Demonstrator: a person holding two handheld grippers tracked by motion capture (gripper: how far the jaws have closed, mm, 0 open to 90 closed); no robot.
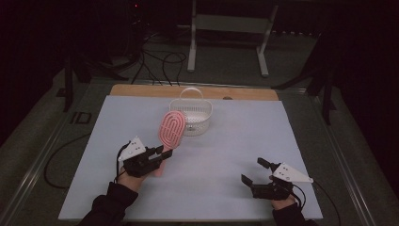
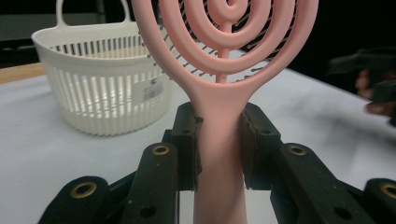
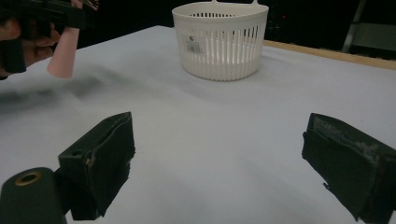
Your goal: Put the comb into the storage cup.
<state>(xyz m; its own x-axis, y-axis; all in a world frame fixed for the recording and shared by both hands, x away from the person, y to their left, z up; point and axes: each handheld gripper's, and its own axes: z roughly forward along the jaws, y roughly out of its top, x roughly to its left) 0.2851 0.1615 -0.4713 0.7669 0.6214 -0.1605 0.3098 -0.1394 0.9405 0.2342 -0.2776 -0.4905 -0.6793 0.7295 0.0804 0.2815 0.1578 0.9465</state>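
Observation:
A pink hairbrush (image 1: 171, 128) with a round ringed head is held up off the white table. My left gripper (image 1: 163, 153) is shut on its handle (image 2: 219, 140), and both pads press the handle's sides in the left gripper view. The brush head leans toward a white slotted basket (image 1: 191, 114) with a carry handle that stands at the table's far middle (image 2: 100, 84). My right gripper (image 1: 254, 171) rests low at the front right, jaws wide apart with nothing between them (image 3: 219, 163). The handle's end (image 3: 63, 51) hangs at the upper left of the right gripper view.
A white sheet covers the table (image 1: 244, 136), with a wooden strip (image 1: 141, 90) along its far edge. Beyond it stand a metal frame (image 1: 228, 28) and cables on the dark floor. The basket (image 3: 219, 39) carries a small label.

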